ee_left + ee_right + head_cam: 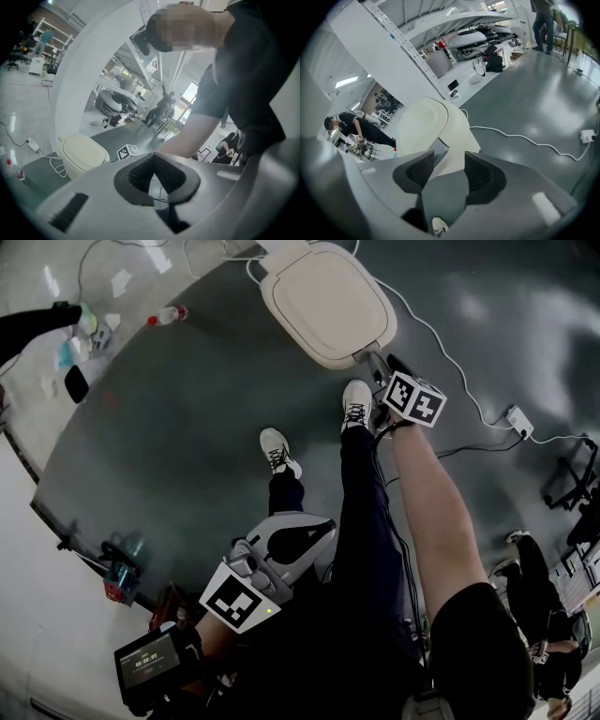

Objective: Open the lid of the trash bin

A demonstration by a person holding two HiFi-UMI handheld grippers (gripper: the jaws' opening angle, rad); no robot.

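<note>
Trash bin (pixel 328 306), cream, stood on the grey floor (pixel 187 409) at the upper centre of the head view, its lid (pixel 419 124) down and closed. Right gripper (pixel 377 364) was at the bin's near edge, just right of centre, and pointed downward. Its tongs stood wide, with the bin's front edge and a grey strip in the gap; the pads were not seen pressing on it. Left gripper (pixel 291 545) was lower left of centre, well apart from the bin, its tongs parted with nothing between them. Two pale shoes (pixel 356 404) stood just below the bin. A white cable (pixel 441 343) ran past the bin's right side to a power strip (pixel 518 420) at right. A bottle (pixel 169 315) lay at upper left.
</note>
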